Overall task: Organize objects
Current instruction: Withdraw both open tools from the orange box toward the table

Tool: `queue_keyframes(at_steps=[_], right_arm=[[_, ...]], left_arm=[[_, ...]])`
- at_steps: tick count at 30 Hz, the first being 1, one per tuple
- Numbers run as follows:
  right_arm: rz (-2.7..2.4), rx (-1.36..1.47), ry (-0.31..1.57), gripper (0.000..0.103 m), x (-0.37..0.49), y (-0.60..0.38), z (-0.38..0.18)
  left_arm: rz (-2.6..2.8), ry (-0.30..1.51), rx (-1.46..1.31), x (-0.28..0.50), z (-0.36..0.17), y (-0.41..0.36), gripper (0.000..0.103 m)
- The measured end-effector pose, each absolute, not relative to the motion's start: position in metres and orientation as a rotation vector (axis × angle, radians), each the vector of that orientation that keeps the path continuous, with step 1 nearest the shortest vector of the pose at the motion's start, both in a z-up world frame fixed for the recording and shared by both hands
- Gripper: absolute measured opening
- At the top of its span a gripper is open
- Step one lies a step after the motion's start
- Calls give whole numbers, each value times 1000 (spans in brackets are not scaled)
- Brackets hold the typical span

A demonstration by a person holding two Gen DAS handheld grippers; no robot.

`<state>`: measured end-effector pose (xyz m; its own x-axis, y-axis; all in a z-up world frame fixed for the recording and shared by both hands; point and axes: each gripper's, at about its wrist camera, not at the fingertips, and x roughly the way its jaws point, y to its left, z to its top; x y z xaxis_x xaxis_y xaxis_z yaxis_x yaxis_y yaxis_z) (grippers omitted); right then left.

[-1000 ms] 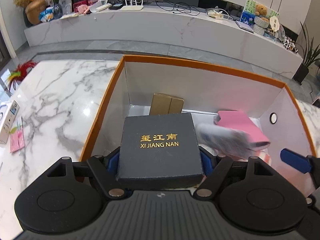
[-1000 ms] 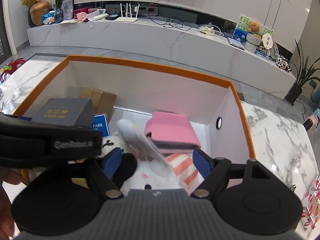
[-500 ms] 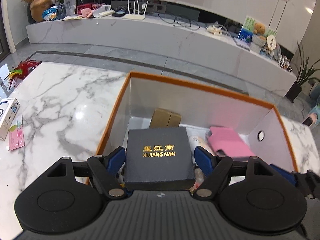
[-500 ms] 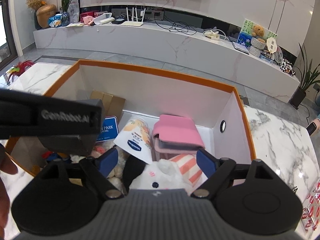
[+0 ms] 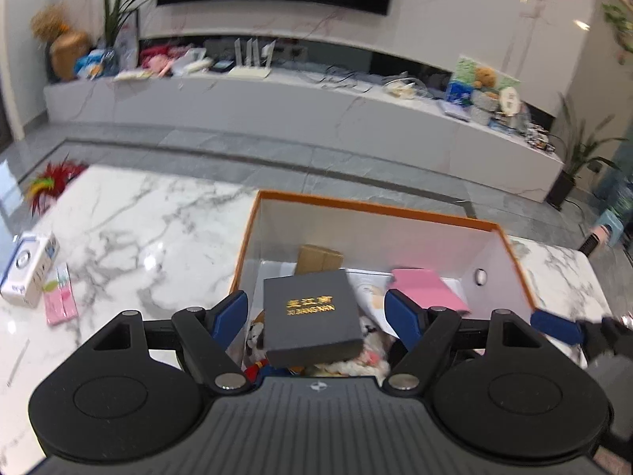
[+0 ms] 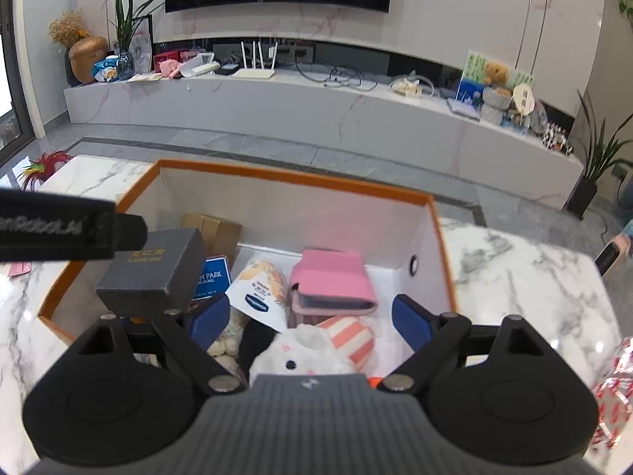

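As the left wrist view is read: the left gripper (image 5: 316,310) is seen wide open, with nothing gripped.
Dark grey box, left view: the dark grey box (image 5: 312,316) is framed between the jaws but lower, with a clear gap at each pad; it is laid on the clutter inside the orange-rimmed carton (image 5: 372,208).
Axis, left view: a nearly square lid is shown, its gold lettering set crosswise to the jaws and slightly tilted.
Table items, left view: a white packet (image 5: 27,273) and a pink sachet (image 5: 59,297) are left on the marble table (image 5: 138,217), well off to the left of the jaws.
Right gripper, right view: the right gripper (image 6: 310,316) has just been opening and is seen spread wide; nothing is held.
Beneath the right jaws: a white plush (image 6: 304,352) and a pink wallet (image 6: 332,281) are seen ahead and below.
Dark grey box, right view: it is placed left of the right jaws, under the left gripper.
Nearer hand, judged: the left hand is better placed for the table items.
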<state>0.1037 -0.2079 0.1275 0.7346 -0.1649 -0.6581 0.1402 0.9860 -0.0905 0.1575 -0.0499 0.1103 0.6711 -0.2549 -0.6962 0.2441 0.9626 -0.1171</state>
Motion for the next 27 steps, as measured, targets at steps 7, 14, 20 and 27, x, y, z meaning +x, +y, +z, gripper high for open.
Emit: queue_keyframes(at_steps=[7, 14, 20, 27], right_arm=[[-166, -36, 690, 92, 44, -220, 144], [-182, 19, 737, 95, -14, -244, 109], [-157, -67, 817, 95, -8, -241, 55], [-146, -142, 825, 95, 3, -237, 34]], left_arm=[[-360, 738, -55, 100, 120, -47, 90], [-406, 838, -107, 57, 74, -46, 90], [-382, 959, -106, 69, 30, -51, 90], [-371, 1010, -122, 82, 10, -47, 90]])
